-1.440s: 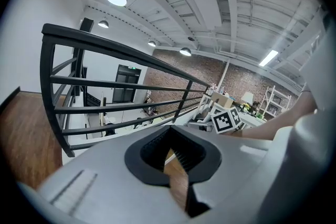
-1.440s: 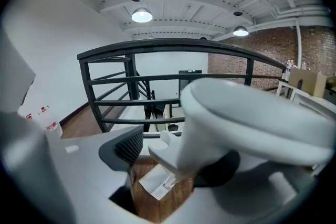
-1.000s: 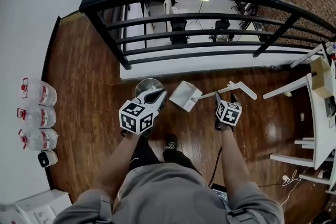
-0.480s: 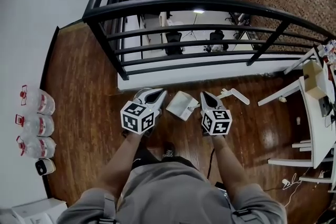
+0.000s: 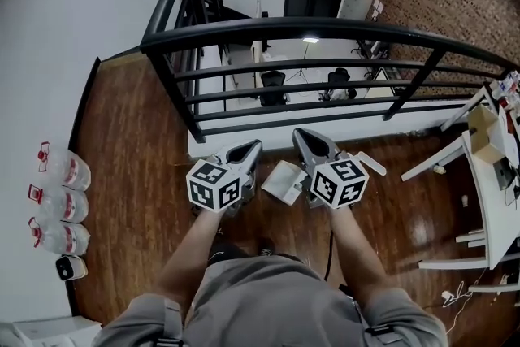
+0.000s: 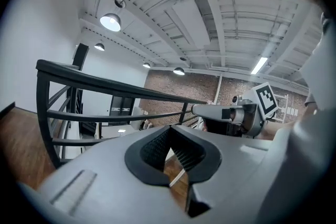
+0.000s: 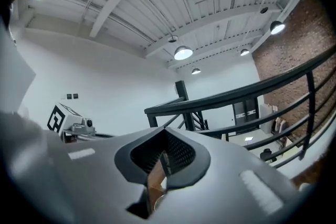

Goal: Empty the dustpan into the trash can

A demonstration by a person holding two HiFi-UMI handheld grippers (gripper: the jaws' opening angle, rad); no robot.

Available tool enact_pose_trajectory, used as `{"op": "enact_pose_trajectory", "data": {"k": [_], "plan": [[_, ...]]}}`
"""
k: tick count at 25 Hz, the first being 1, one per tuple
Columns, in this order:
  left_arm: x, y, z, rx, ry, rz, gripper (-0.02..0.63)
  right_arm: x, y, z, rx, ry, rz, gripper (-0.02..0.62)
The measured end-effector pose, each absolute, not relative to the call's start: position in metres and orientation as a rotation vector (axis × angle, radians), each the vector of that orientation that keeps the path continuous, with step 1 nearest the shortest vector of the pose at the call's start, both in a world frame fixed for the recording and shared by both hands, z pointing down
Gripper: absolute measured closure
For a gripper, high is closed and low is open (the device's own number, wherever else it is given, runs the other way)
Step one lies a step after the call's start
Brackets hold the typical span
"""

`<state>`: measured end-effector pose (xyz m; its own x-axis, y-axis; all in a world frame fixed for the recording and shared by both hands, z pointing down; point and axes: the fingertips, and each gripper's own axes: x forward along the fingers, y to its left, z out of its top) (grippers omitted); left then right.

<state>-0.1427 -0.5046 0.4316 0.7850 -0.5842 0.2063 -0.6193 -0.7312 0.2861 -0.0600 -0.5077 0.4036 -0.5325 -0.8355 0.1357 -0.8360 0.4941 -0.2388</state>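
In the head view the white dustpan (image 5: 283, 181) lies on the wooden floor between my two grippers, its handle (image 5: 371, 163) poking out to the right past the right gripper's cube. The left gripper (image 5: 253, 148) is raised and points forward at the railing, jaws shut and empty. The right gripper (image 5: 299, 134) is held at about the same height, also shut with nothing between its jaws. Each gripper view shows closed pads, left (image 6: 170, 131) and right (image 7: 164, 134), and no object in them. The trash can does not show; the left gripper covers the spot where it stood.
A black metal railing (image 5: 325, 32) runs across just ahead, with a drop to a lower floor behind it. Water bottles (image 5: 61, 171) and a small white device (image 5: 71, 266) stand along the left wall. A white table (image 5: 487, 175) is on the right. A cable (image 5: 329, 244) lies by my feet.
The right gripper left the dustpan handle, shut its jaws and rose up and left. The left gripper rose a little. The dustpan stayed on the floor.
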Motion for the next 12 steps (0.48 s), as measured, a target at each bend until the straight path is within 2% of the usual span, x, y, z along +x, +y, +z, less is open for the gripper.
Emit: {"op": "enact_pose_trajectory", "data": {"k": [12], "plan": [[-0.149,-0.504,0.406,2.669,-0.965,0.125,0.601,-0.075,-0.504,0.380,1.466,-2.766,0.329,0.595]]}}
